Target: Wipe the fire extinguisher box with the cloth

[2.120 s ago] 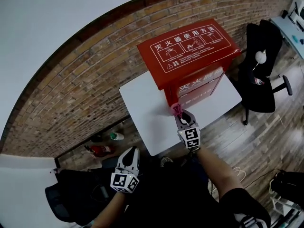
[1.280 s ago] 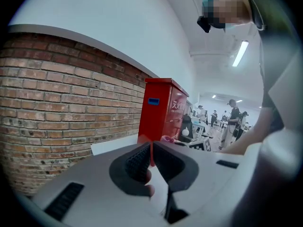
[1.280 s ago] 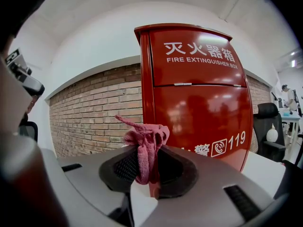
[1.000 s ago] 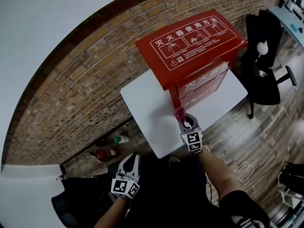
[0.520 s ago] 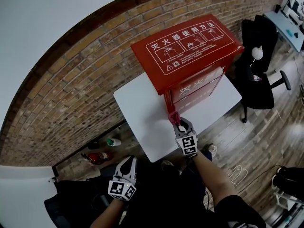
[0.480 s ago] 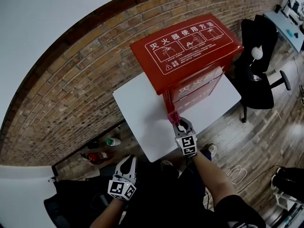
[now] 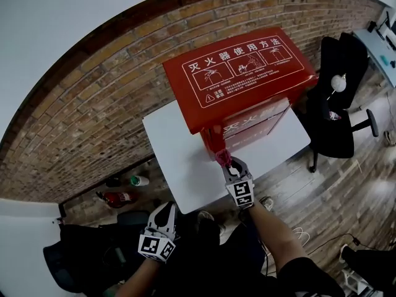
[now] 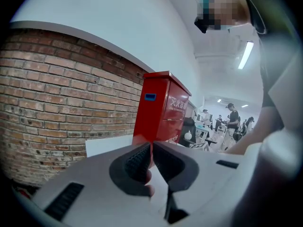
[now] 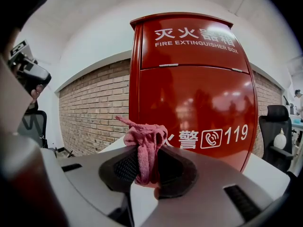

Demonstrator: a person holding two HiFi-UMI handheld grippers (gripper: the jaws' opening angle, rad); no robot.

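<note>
Glossy red box (image 9: 191, 89) — white 119 print, crumpled pink cloth (image 9: 144, 143)

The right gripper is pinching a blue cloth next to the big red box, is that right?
Not quite. The cloth is pink, not blue. The right gripper view shows the right gripper with its jaws shut on it, next to the big red box.
</note>
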